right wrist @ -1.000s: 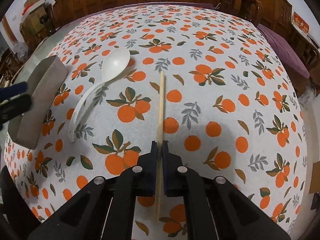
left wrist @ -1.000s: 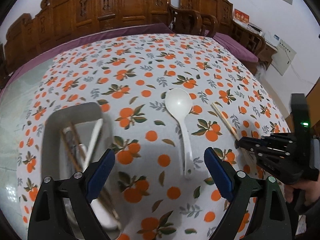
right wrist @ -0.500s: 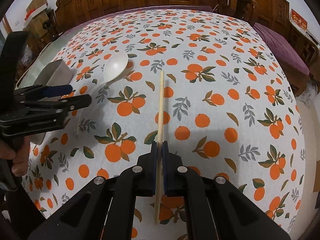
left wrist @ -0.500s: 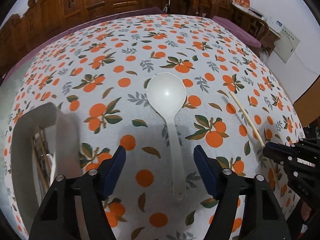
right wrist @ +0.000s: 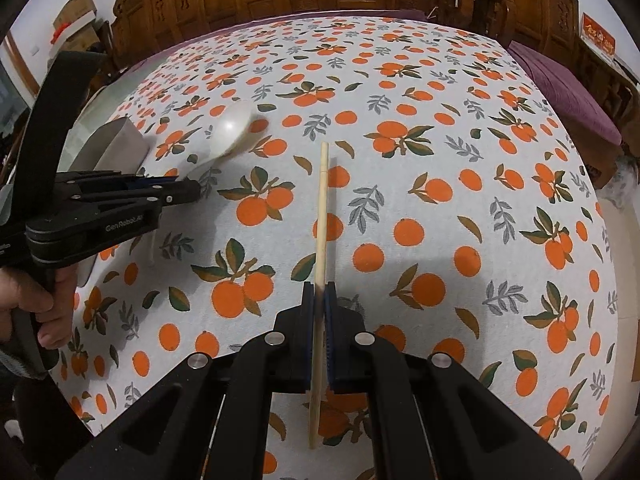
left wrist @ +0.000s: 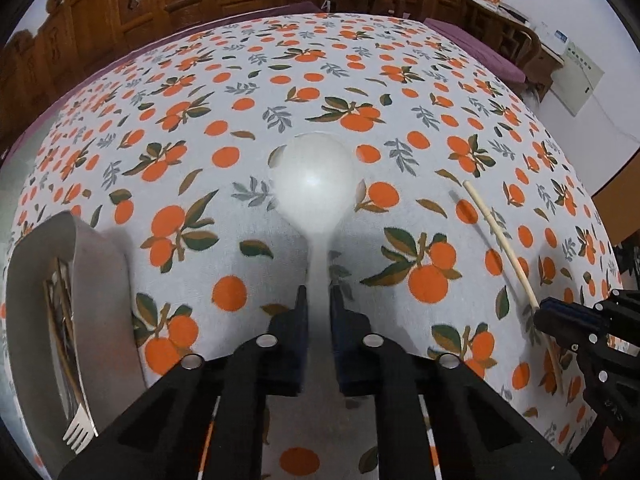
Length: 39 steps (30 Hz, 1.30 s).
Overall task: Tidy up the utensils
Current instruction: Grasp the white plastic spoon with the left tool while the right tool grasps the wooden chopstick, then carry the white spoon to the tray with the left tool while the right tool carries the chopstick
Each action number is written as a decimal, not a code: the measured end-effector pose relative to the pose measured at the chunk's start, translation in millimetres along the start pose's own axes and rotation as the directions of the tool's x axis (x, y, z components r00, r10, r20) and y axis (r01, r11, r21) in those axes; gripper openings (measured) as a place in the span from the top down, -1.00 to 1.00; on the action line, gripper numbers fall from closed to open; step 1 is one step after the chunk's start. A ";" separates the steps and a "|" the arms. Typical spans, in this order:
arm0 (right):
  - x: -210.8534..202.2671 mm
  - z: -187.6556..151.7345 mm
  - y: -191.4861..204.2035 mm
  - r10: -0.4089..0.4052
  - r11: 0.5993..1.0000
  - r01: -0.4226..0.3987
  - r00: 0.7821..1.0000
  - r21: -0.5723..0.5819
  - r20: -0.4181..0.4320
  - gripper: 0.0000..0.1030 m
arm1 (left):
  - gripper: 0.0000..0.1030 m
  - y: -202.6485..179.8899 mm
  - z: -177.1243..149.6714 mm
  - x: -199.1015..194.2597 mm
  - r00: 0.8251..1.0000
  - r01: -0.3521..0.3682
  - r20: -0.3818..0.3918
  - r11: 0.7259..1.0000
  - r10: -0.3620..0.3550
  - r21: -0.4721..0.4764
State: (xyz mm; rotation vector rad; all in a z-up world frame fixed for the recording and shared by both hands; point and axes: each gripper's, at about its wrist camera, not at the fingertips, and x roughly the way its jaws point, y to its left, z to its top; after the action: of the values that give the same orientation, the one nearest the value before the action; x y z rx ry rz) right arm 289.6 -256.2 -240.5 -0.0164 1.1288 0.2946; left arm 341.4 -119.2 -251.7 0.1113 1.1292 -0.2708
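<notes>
Left claw (left wrist: 318, 300) clamped on white plastic ladle spoon (left wrist: 314, 178) handle, frame centre. Right claw (right wrist: 319, 300) clamped on pale wooden chopstick (right wrist: 322, 208), mid-frame. Grey utensil tray (left wrist: 102, 280) lower left on orange-print worktop (left wrist: 400, 80).

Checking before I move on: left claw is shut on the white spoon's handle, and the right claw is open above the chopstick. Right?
Not quite. The right claw is shut on the chopstick, not open above it; the right wrist view shows both pads pressed against the stick. The rest holds: the left claw is shut on the white spoon by its handle.
</notes>
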 end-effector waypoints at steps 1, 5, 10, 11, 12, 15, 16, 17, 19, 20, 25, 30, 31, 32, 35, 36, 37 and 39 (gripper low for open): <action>-1.4 0.0 2.0 0.001 1.000 -0.001 1.000 -0.002 0.003 0.88 | 0.83 0.8 -2.0 -3.5 1.000 0.000 0.005 1.000 0.000 0.001; -7.9 1.1 8.9 0.007 1.000 -0.007 1.000 -0.007 0.017 0.88 | 0.83 5.4 -8.2 -18.1 1.000 0.003 0.018 1.000 -0.003 -0.001; -20.2 5.2 22.8 0.014 1.000 -0.013 0.999 -0.021 0.044 0.88 | 0.83 14.5 -16.0 -47.8 0.998 -0.002 0.058 1.000 0.002 -0.003; -23.1 6.3 26.5 0.017 1.000 -0.015 0.999 -0.024 0.051 0.88 | 0.83 16.5 -17.0 -53.1 0.998 -0.003 0.065 1.000 0.003 -0.003; -24.9 7.2 28.6 0.018 1.000 -0.017 0.998 -0.027 0.054 0.88 | 0.83 18.3 -17.5 -57.1 0.998 -0.005 0.070 1.000 0.005 -0.004; -31.9 10.0 37.5 0.027 0.999 -0.024 0.997 -0.036 0.069 0.88 | 0.83 24.8 -20.7 -73.9 0.996 -0.009 0.092 1.000 0.009 -0.010; -34.5 10.9 40.6 0.030 0.999 -0.027 0.997 -0.040 0.075 0.88 | 0.83 27.2 -21.6 -79.2 0.995 -0.010 0.100 1.000 0.011 -0.012; -37.6 12.6 45.3 0.034 0.998 -0.030 0.996 -0.046 0.082 0.88 | 0.83 31.2 -23.3 -87.1 0.994 -0.012 0.112 1.000 0.013 -0.017; -41.0 15.6 52.5 0.040 0.998 -0.035 0.995 -0.055 0.090 0.88 | 0.83 37.6 -26.0 -96.3 0.992 -0.012 0.124 1.000 0.015 -0.025; -42.6 16.8 56.3 0.043 0.997 -0.037 0.995 -0.061 0.094 0.88 | 0.83 42.0 -27.5 -102.2 0.991 -0.015 0.132 0.999 0.019 -0.030; -50.2 25.1 76.9 0.058 0.995 -0.048 0.992 -0.089 0.115 0.88 | 0.83 62.1 -33.5 -124.3 0.987 -0.028 0.156 0.998 0.035 -0.048; -52.8 31.5 94.1 0.077 0.992 -0.064 0.989 -0.107 0.123 0.88 | 0.83 77.7 -40.2 -138.7 0.984 -0.039 0.172 0.997 0.049 -0.063; -52.6 32.3 97.4 0.080 0.992 -0.067 0.989 -0.111 0.123 0.88 | 0.83 80.4 -41.6 -140.7 0.983 -0.041 0.173 0.997 0.052 -0.067; -52.4 33.2 100.6 0.083 0.991 -0.069 0.989 -0.116 0.123 0.88 | 0.83 84.7 -43.3 -142.6 0.983 -0.044 0.174 0.996 0.056 -0.073; -51.2 35.5 111.5 0.093 0.989 -0.077 0.988 -0.130 0.121 0.88 | 0.83 96.6 -49.2 -145.7 0.983 -0.051 0.174 0.994 0.067 -0.092; -50.5 36.4 115.3 0.096 0.988 -0.080 0.988 -0.135 0.120 0.88 | 0.83 101.1 -51.4 -145.9 0.983 -0.054 0.171 0.994 0.070 -0.099; -50.0 36.9 118.6 0.099 0.987 -0.082 0.988 -0.139 0.119 0.88 | 0.83 107.1 -54.0 -145.3 0.983 -0.058 0.167 0.992 0.075 -0.108; -48.6 38.3 124.8 0.105 0.985 -0.088 0.988 -0.146 0.117 0.88 | 0.83 115.8 -58.2 -144.1 0.984 -0.062 0.160 0.991 0.082 -0.121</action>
State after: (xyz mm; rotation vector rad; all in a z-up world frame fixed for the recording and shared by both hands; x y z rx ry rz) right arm 274.5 -140.9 -163.8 -0.0667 0.9853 0.4556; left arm 264.0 27.9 -151.9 0.0263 0.9720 -0.1465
